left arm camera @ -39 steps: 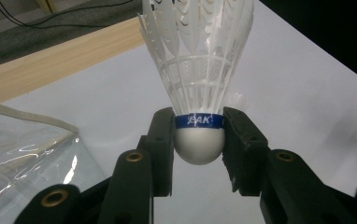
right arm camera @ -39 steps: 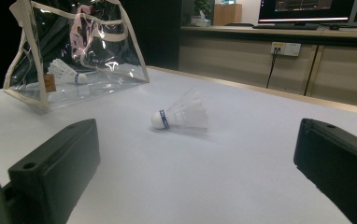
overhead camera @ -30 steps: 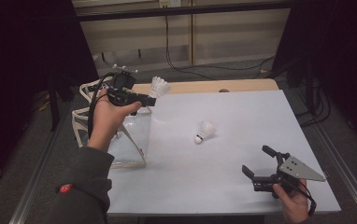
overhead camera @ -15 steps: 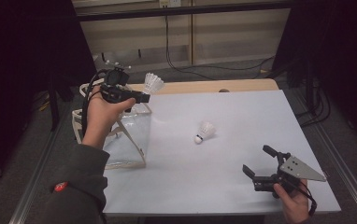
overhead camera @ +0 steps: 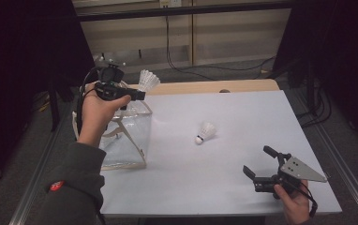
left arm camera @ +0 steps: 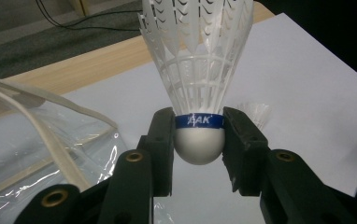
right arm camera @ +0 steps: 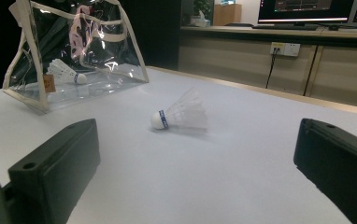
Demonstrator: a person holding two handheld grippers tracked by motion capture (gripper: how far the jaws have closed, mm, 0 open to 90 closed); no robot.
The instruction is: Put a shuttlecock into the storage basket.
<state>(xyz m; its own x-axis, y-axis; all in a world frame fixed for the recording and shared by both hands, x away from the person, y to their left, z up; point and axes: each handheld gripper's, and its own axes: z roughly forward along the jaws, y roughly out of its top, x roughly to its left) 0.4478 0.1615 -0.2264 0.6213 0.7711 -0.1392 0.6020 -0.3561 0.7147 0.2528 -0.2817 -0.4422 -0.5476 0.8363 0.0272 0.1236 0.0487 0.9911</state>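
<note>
The left tool (overhead camera: 139, 95) grips a shuttlecock (left arm camera: 199, 84) by its cork, feathers up, over the clear bag (overhead camera: 125, 136) — the right tool (overhead camera: 261, 174) rests spread wide on the table (overhead camera: 214, 187), empty.

White shuttlecock (left arm camera: 198, 79) with blue band, black claw (left arm camera: 199, 144), clear cream-trimmed bag (overhead camera: 128, 136)
</note>
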